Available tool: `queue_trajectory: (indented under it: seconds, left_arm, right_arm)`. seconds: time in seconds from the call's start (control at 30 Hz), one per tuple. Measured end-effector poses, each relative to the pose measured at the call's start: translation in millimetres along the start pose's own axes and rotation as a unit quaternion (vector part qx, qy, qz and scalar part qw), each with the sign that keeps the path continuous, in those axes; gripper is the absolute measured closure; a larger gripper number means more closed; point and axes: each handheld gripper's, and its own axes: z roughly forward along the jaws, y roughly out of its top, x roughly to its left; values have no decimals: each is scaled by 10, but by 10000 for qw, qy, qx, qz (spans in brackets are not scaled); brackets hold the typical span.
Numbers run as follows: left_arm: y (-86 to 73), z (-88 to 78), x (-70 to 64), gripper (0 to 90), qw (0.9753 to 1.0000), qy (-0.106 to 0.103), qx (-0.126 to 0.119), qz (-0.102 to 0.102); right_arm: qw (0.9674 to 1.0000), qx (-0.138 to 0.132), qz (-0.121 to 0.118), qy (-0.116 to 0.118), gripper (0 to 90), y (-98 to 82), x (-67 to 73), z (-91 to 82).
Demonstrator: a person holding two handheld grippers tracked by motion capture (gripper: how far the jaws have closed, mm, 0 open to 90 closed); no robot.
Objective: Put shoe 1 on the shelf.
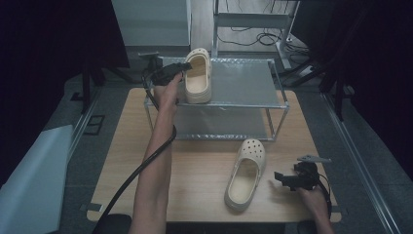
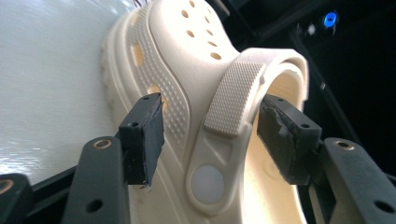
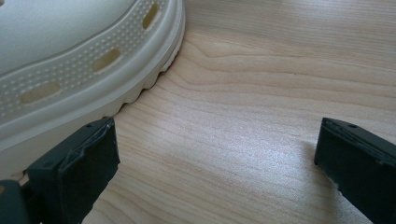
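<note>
At about 4 o'clock on the table [image 1: 204, 170], near us, our right gripper [image 1: 285, 179] rests with jaws wide and nothing between them. Just beside it, toward 9 o'clock, lies one clog [image 1: 246, 173]. Farther away, at 12 o'clock, stands a rack [image 1: 243, 83]. On its top shelf sits the second clog [image 1: 198, 75]. Our left gripper [image 1: 179, 68] has jaws half wide around its side wall; the pads do not press it.
</note>
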Motion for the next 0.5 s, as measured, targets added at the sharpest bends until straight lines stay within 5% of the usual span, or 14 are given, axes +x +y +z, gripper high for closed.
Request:
queue_trajectory:
  seconds: [0.1,0.3,0.5]
  left_arm:
    - [5,-29,4,373,9999,-112,-110,-71]
    - [18,-114,1,319,9998,-187,-19,120]
    - [-15,-199,-57,184,9978,-185,247,581]
  right_arm:
    - [10000,4,-42,-7,0,-1,3,-1]
    - [10000,8,-76,-10,0,1,7,4]
    - [9999,-12,-103,-24,0,7,12,-4]
